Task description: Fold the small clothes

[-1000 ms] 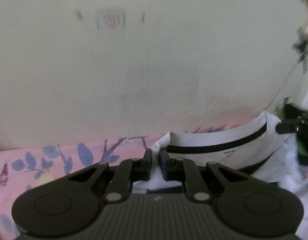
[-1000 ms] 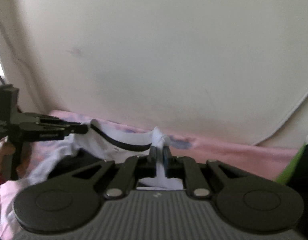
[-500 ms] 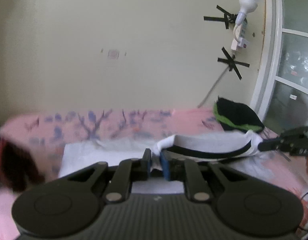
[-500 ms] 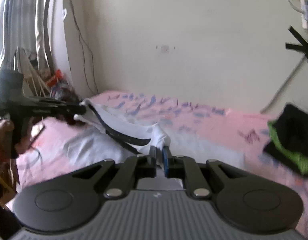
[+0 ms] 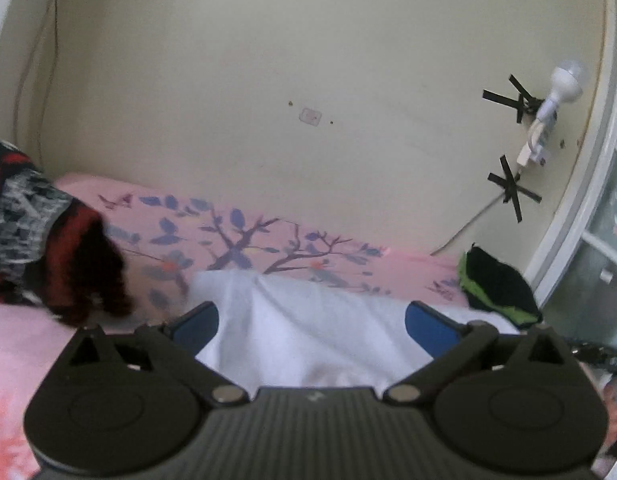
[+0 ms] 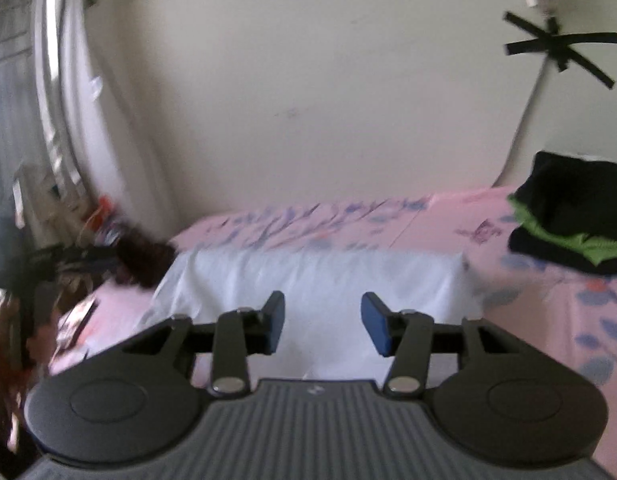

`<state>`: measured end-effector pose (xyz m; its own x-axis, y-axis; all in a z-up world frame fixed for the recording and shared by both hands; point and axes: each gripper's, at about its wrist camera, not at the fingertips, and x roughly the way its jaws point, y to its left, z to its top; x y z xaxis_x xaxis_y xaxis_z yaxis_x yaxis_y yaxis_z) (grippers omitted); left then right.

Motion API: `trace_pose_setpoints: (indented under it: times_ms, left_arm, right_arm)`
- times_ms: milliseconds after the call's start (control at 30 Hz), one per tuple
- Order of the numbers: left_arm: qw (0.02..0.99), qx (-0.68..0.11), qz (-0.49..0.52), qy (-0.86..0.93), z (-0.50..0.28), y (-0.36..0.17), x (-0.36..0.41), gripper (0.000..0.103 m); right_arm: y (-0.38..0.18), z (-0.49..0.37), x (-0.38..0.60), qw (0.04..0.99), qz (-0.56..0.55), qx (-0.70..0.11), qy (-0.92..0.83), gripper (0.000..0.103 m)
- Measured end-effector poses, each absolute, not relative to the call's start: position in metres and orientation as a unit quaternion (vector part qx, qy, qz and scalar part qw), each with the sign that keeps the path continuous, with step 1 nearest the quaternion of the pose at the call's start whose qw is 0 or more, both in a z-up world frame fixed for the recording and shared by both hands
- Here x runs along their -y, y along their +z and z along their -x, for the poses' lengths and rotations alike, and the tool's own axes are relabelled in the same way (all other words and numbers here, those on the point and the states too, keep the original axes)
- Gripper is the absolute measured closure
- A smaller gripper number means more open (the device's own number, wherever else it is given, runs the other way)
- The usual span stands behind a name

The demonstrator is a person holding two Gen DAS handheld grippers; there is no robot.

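Note:
A white garment [image 5: 300,308] lies spread on the pink floral bed sheet [image 5: 236,236], its far edge a straight fold. My left gripper [image 5: 311,330] hovers over its near part. Its jaws are opening wide, the blue pads [image 5: 196,326] are clear of the cloth, and nothing is pinched. In the right wrist view the same white garment [image 6: 316,272] lies ahead. My right gripper [image 6: 325,323] is above its near edge with jaws opening. Its blue pads [image 6: 374,326] stand apart and grip nothing.
A black and green garment [image 5: 496,288] lies at the right near the wall, also seen as a black and green garment [image 6: 568,224]. A red, black and grey cloth [image 5: 48,248] sits at the left. A taped cable [image 6: 524,120] runs down the wall behind the bed.
Both grippers were shut on the white garment's black-trimmed edge and carried it back from the wall. Now both have let go and the garment lies flat on the bed.

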<state>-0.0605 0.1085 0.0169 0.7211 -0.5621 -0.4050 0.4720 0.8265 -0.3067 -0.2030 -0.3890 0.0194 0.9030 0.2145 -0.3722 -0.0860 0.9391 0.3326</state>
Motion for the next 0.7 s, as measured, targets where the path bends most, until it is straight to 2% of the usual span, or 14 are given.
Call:
trace_pose_setpoints:
  times_ms: [100,133,200,300,400,500,567,700]
  left_arm:
    - [0.914,-0.266,0.076,-0.295,0.036,0.003,-0.076,0.008]
    - [0.915,-0.272,0.066,-0.291,0.032,-0.004,-0.065,0.008]
    - [0.913,-0.298,0.04,-0.277,0.018,-0.022,-0.045,0.008]
    - [0.912,-0.34,-0.016,-0.229,0.001,-0.06,-0.028,0.008]
    - [0.92,-0.318,-0.055,-0.222,0.012,-0.064,-0.023,0.007]
    - [0.919,-0.313,-0.017,-0.238,0.022,-0.054,-0.035,0.007]
    - [0.924,-0.292,0.008,-0.247,0.03,-0.04,-0.039,0.007]
    - [0.93,-0.254,0.013,-0.266,0.033,-0.02,-0.026,0.004]
  right_arm:
    - [0.003,0.169,0.392,0.958,-0.164,-0.231,0.051,0.057]
    - [-0.007,0.158,0.393,0.957,-0.144,-0.251,0.025,0.064]
    - [-0.031,0.136,0.401,0.951,-0.094,-0.293,-0.035,0.087]
    - [-0.039,0.136,0.432,0.941,-0.178,-0.286,-0.043,0.095]
    - [-0.031,0.152,0.436,0.941,-0.2,-0.269,-0.044,0.089]
    - [-0.027,0.175,0.441,0.941,-0.235,-0.242,-0.033,0.066]
    - [-0.021,0.184,0.436,0.94,-0.251,-0.229,-0.023,0.055]
    - [-0.005,0.16,0.41,0.943,-0.246,-0.22,0.033,0.056]
